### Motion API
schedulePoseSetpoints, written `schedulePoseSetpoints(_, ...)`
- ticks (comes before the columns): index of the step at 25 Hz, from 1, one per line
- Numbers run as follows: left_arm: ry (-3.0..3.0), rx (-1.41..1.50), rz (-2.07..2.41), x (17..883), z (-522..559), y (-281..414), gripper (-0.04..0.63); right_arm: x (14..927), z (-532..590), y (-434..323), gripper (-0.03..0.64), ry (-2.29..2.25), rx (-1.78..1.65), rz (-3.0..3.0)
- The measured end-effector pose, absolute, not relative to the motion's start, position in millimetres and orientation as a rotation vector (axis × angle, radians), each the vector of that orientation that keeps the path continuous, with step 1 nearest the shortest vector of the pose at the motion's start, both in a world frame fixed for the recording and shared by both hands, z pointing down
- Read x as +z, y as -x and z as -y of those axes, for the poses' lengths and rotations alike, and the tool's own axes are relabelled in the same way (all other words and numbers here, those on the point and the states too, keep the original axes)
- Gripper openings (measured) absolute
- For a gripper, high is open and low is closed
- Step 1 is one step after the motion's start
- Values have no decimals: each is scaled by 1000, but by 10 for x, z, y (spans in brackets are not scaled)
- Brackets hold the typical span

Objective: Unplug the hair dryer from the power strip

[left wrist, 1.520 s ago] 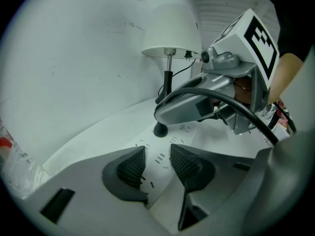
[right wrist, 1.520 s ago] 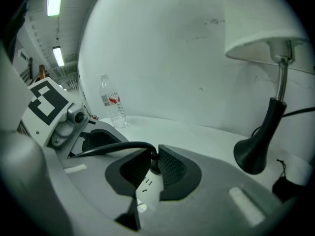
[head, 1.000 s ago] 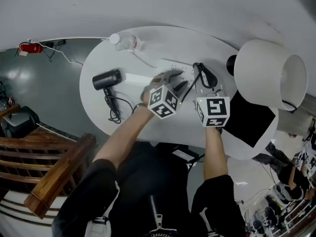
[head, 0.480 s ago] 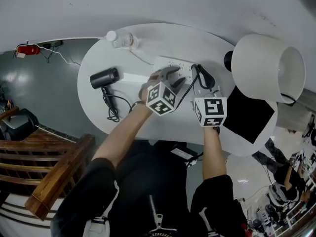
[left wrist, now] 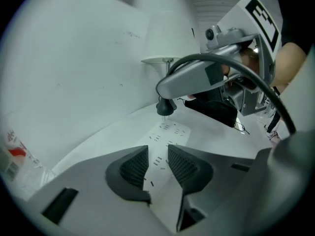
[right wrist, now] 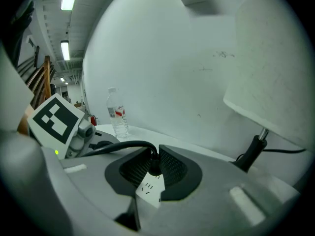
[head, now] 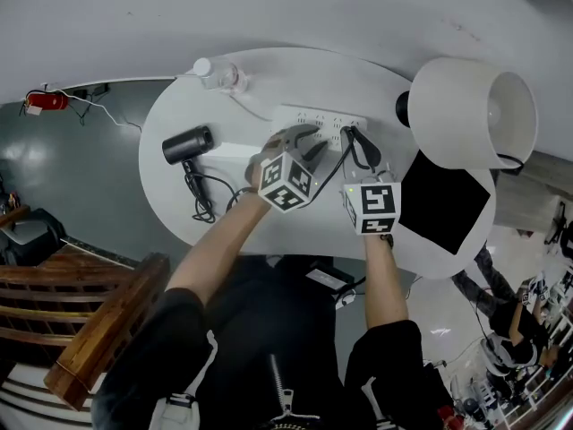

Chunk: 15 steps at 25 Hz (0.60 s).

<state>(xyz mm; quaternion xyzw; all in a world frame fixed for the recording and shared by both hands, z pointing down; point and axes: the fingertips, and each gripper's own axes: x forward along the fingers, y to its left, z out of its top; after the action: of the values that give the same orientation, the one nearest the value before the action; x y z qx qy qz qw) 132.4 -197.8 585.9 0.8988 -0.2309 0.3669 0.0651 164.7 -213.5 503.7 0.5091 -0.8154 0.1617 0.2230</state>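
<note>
The right tongs (right wrist: pixel 156 162) clamp their ribbed black pads on the rounded black plug (right wrist: pixel 154 168) and its thick rubbery cable. In the head view this is at the three-o'clock end of the flat white power strip (head: pixel 309 119). The left tongs (left wrist: pixel 157 154) have just been closing but stand narrowly apart, the strip's slotted face showing in the gap. The matte black, barrel-shaped hair dryer (head: pixel 188 144) lies at nine o'clock of the strip on the smooth white oval tabletop (head: pixel 179 200). The clear plastic bottle (right wrist: pixel 118 116) has a red-and-white label, unreadable.
</note>
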Motion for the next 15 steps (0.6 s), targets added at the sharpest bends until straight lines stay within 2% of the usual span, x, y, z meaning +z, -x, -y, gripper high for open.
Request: schedulePoseSetpoints(15,-2755,921,813,5304,1794,-792,31,4771,1772,-1577,51,-1481,388,2220)
